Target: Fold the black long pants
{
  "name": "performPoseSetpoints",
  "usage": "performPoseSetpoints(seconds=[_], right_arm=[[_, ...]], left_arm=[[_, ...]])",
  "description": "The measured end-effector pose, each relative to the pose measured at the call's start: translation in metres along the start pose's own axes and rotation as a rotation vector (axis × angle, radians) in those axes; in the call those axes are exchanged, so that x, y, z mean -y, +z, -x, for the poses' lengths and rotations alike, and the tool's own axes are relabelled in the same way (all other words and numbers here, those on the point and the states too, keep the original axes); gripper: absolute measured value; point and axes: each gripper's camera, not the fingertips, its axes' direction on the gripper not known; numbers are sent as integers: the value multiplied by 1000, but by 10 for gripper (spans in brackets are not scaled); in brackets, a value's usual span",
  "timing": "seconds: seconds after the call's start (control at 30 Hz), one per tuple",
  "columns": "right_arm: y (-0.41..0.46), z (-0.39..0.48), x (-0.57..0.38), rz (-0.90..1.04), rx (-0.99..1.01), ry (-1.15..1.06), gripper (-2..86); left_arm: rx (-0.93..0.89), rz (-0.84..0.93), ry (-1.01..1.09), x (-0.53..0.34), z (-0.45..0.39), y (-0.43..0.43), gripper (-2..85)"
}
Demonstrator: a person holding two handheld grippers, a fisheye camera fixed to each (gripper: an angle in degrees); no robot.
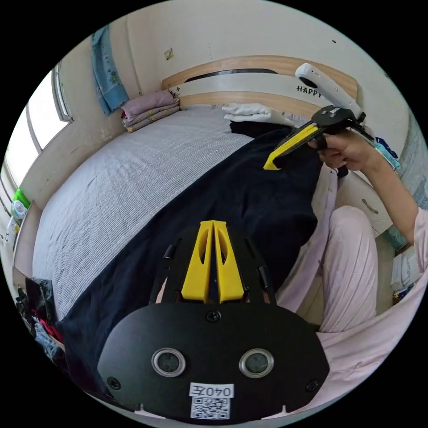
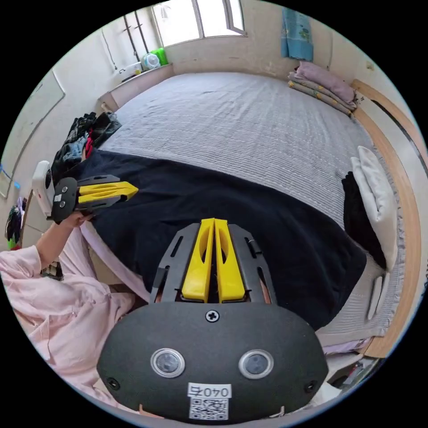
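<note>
The black long pants (image 1: 232, 196) lie spread flat along the near edge of the bed, stretching across the right gripper view (image 2: 267, 223) too. My left gripper (image 1: 213, 221) hovers over the pants with its yellow jaws pressed together and no cloth seen between them; it also appears as a hand-held tool at the pants' far end (image 2: 133, 191). My right gripper (image 2: 214, 219) is likewise shut above the pants. From the left gripper view it (image 1: 269, 166) points down at the other end of the pants, held in a hand.
The grey striped bed (image 2: 249, 125) lies beyond the pants. Folded white clothes (image 2: 376, 187) over a black item (image 2: 354, 205) sit by the wooden headboard (image 1: 267, 62). Folded blankets (image 2: 325, 87) lie in the far corner. A clothes pile (image 2: 84, 133) is at the foot. The person's pink-clad leg (image 1: 347, 267) stands beside the bed.
</note>
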Motion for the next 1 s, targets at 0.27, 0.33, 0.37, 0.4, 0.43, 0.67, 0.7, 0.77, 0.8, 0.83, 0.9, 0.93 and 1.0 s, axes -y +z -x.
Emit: performPoseSetpoints(seconds=[0.27,0.33,0.37,0.4,0.43,0.67,0.7,0.77,0.8,0.83,0.9,0.93,1.0], right_arm=[[74,33,-5,227,-124,-55,-9],[59,31,-7,223,-96,-31,-9],[44,33,-15,177,-133,-17,-8],[29,37,-25,144,-165,-23,-7],[21,39,-30,124,-174,-24,-6],[-28,71,-85,10,-196,-23,56],[-30,72,-91,7,-203,-12,54],[-32,71,-100,6,-215,9,50],[-33,69,-106,0,-216,24,47],[-34,68,-109,-2,-214,31,46],[-37,62,-119,-18,-195,68,43],[-38,60,-121,-24,-186,75,43],[-43,54,-130,-54,-156,100,43]], left_arm=[[-100,162,-50,-29,1,56,-9],[-126,182,-179,-26,15,41,-9],[-95,156,-182,-27,13,32,-9],[-71,95,-142,-31,3,11,-9],[-101,38,-125,-36,-8,-9,-9],[-246,-24,0,-56,-86,-24,-9],[-237,5,-1,-56,-94,-15,-9],[-193,-8,-14,-55,-100,-9,-9],[-179,-24,-32,-53,-100,-8,-9],[-191,-39,-57,-51,-98,-8,-9],[-219,-27,-79,-47,-97,-5,-8],[-233,1,-86,-45,-97,-1,-8],[-256,11,-91,-44,-97,0,-7]])
